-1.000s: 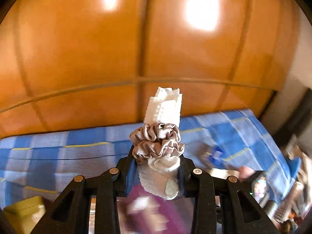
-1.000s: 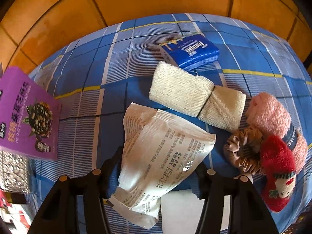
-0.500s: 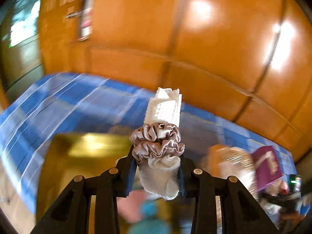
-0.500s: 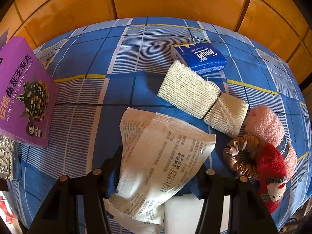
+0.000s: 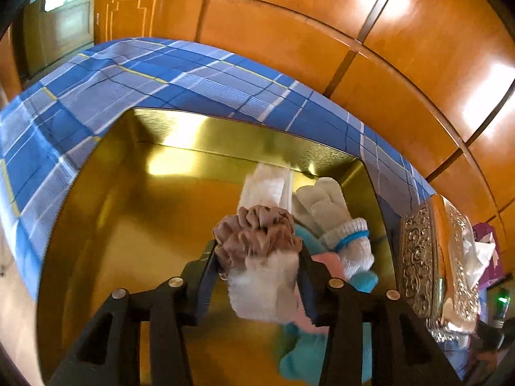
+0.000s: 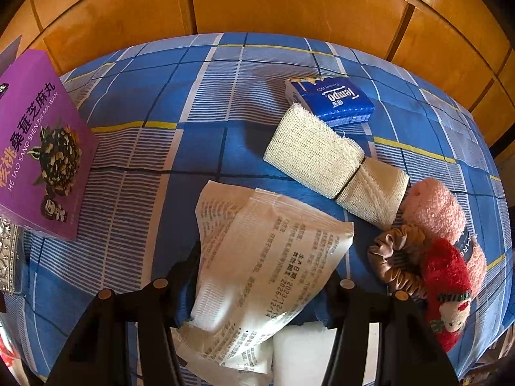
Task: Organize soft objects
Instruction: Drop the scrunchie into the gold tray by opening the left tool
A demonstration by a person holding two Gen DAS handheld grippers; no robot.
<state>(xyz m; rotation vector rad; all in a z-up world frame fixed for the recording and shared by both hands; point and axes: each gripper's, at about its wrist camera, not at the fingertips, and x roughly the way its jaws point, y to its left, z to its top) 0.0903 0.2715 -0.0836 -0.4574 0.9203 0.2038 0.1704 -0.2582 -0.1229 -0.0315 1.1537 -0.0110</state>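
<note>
A gold metal tin (image 5: pixel 135 212) stands open on the blue plaid cloth (image 5: pixel 106 87). Its right half, from about three to five o'clock, holds a pale knitted glove with a blue cuff band (image 5: pixel 334 222) and some turquoise and pink soft pieces (image 5: pixel 309 353); the rest of its floor is bare and shiny. An embossed silver box (image 5: pixel 415 257) stands just beside the tin at three o'clock.

The left gripper (image 5: pixel 257 276) hangs over the tin, its jaws having just been opening, with a rolled white cloth ringed by a taupe satin scrunchie (image 5: pixel 257 234) between them. The roll is blurred, and whether the pads press on it I cannot tell.

In the right wrist view, the right gripper (image 6: pixel 260 283) stands partly open around a crinkled white printed packet (image 6: pixel 264 257) lying on the cloth; a grip cannot be told. At one o'clock lie a cream gauze roll bound by a dark band (image 6: pixel 334 164) and a blue Tempo tissue pack (image 6: pixel 331 99), touching. At three o'clock a brown scrunchie (image 6: pixel 399 257), a pink fluffy sock (image 6: pixel 434 206) and a red fluffy sock (image 6: pixel 447 283) bunch together. A purple box (image 6: pixel 42 148) sits at nine o'clock.
</note>
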